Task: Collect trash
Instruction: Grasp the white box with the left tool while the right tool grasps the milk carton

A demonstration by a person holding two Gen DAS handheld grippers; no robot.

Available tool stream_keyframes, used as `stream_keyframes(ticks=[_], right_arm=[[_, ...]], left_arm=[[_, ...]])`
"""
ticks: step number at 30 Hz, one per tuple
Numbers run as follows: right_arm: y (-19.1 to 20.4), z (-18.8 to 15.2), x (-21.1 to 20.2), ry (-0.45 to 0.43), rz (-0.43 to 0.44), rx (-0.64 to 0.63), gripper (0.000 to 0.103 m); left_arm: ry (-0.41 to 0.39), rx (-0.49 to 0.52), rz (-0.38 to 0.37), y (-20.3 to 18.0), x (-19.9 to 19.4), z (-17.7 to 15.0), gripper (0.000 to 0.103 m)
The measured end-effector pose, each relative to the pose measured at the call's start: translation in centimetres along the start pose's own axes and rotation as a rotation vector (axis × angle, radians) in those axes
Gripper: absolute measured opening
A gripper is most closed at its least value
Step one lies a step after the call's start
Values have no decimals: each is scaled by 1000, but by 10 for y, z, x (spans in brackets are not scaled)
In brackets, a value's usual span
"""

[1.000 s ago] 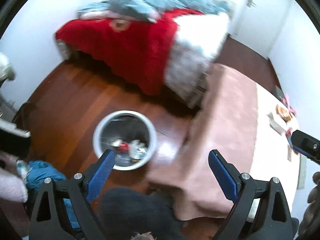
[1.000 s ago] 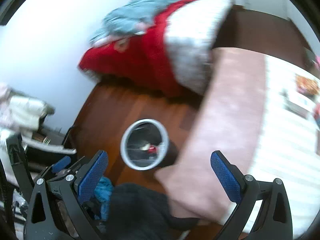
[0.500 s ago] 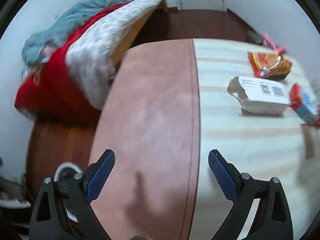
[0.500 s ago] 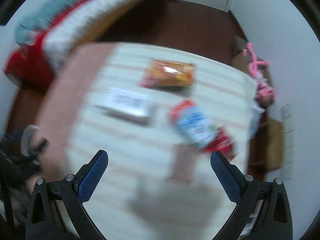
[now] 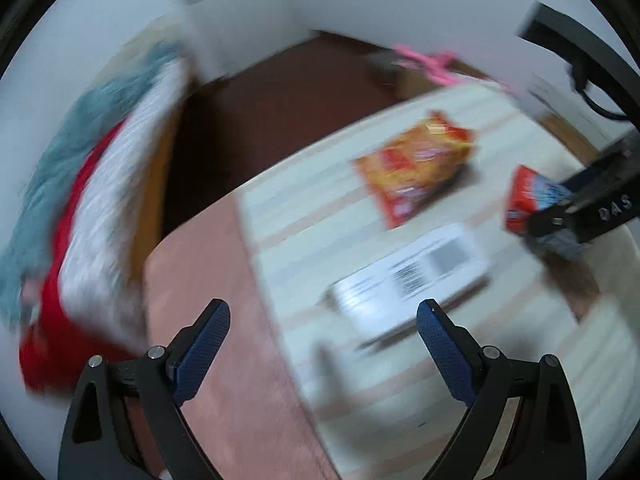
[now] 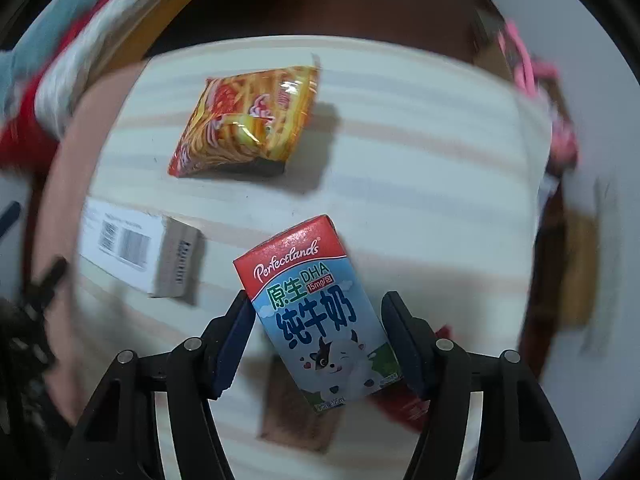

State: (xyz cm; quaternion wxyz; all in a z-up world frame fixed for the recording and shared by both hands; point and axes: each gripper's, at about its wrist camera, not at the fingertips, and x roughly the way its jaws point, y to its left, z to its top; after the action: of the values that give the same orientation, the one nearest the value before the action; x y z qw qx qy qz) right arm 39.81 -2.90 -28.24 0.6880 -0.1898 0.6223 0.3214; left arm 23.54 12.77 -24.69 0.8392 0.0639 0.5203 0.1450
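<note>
Bedroom, white walls, dark wood floor. Bed (image 5: 100, 208) with red, white and teal covers stands at left. Bench (image 6: 420, 168) carries a cream striped cloth; a pink cloth covers its left part.

On the bench: orange noodle packet (image 6: 248, 120) at the far side, lying flat. White cardboard box (image 6: 136, 252) with barcode labels at left, nearer than the packet and apart from it. Milk carton (image 6: 316, 312), red top and blue front with a cartoon cow, at near centre.

Right tool (image 6: 318, 336): jaws have just been closing and stand partly open, one on each side of the milk carton. Left pad sits against the carton's edge; right pad close beside it. Full pinch cannot be confirmed. Carton appears to rest on the bench.

Left tool (image 5: 324, 344): jaws wide open, nothing between them. It hangs over the bench, just near of the white cardboard box. View is motion-blurred.
</note>
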Motion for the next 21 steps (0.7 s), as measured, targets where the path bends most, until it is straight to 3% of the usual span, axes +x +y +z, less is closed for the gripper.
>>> stream_keyframes(ticks=[5,8,10,12,15,17,19,21], right_arm=[[-20,-16,-2,17,57,94,67],[-26,-26,-4,14,58,121,67],[-27,-31,-5,18,48,129,67],[-22,-38,-6,18,36,124,67],[-12,-42,-5,16,15,108,67],[-9,-43,-4,26,5,117,67],[-5,-42,-1,48,40,124,67],[-1,-42,1,62,78,120,68]], left_arm=[[132,192,-208,-31,33,28,95],[190,267,-233,-50,48,31,94],[192,275,-220,-53,51,30,85],[201,235,-209,-50,49,31,69],[208,111,-211,-42,40,31,56],[293,-32,-156,-30,41,26,55],[359,-200,-214,-16,44,18,55],[328,-251,-244,-10,42,16,55]])
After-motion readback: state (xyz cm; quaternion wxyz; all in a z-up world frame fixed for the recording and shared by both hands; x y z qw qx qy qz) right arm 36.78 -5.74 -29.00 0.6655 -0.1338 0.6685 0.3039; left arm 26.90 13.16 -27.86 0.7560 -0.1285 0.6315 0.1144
